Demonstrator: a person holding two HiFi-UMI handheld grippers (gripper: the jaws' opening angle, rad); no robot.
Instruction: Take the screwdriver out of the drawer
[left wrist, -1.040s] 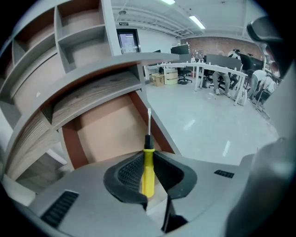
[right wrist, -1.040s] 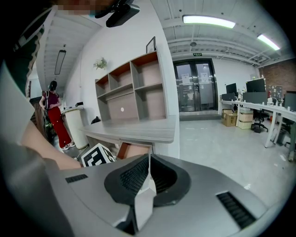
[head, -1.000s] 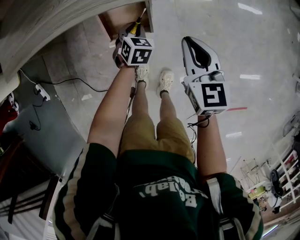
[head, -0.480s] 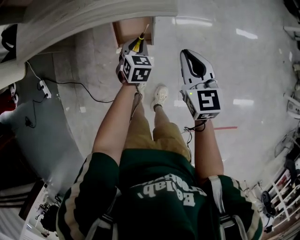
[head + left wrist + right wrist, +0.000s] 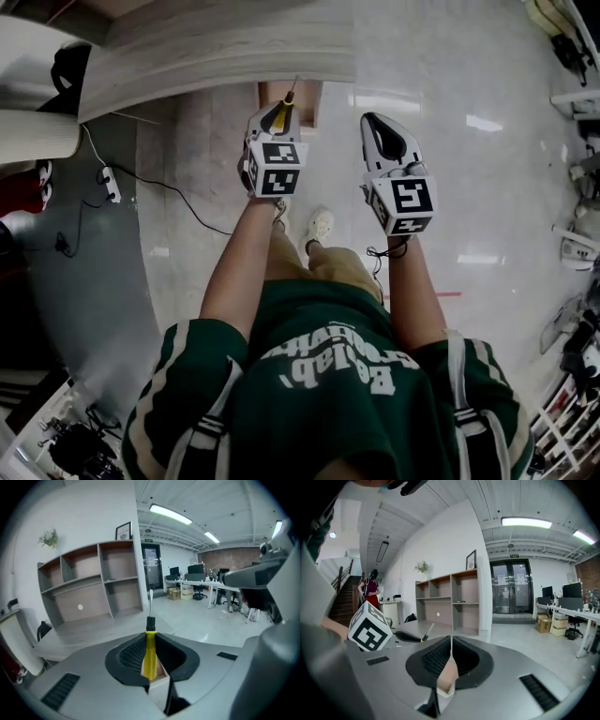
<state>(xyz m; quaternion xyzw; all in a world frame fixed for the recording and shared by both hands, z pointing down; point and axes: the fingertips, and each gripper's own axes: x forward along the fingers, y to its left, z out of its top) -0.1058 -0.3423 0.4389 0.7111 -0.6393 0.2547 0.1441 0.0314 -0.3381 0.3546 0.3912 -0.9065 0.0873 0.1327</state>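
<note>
Room: an open office with a glossy pale floor [image 5: 450, 169], ceiling strip lights, glass doors [image 5: 513, 592] and rows of office desks [image 5: 206, 585] far back
Desk top: pale wood [image 5: 216, 47], its front edge running across the top of the head view just beyond both grippers
Drawer: pulled out below that edge [image 5: 309, 94], a brown opening partly covered by the left gripper
Left gripper: [image 5: 278, 111] jaws part-way closed and clamped on the screwdriver's handle
Screwdriver: [image 5: 149, 656] yellow handle between the pads, black collar and bare metal shaft sticking out past the jaw tips; out of the drawer and held in the air, tip aimed toward the desk edge
Right gripper: [image 5: 451, 653] jaws pressed together with nothing between them, beside the left gripper with a clear gap separating the two
Open room, right: bare floor stretches right of the right gripper out to a red line [image 5: 441, 293] and clutter at the far edge
Open room, left: a cable [image 5: 178, 202] and power strip [image 5: 111, 185] lie on the floor, next to a grey curved panel
Ahead: a shelf unit [image 5: 93, 581] stands against the white wall behind the desk, well apart from the screwdriver tip
Below: the person's shoe [image 5: 320, 225] on the floor between the two arms
</note>
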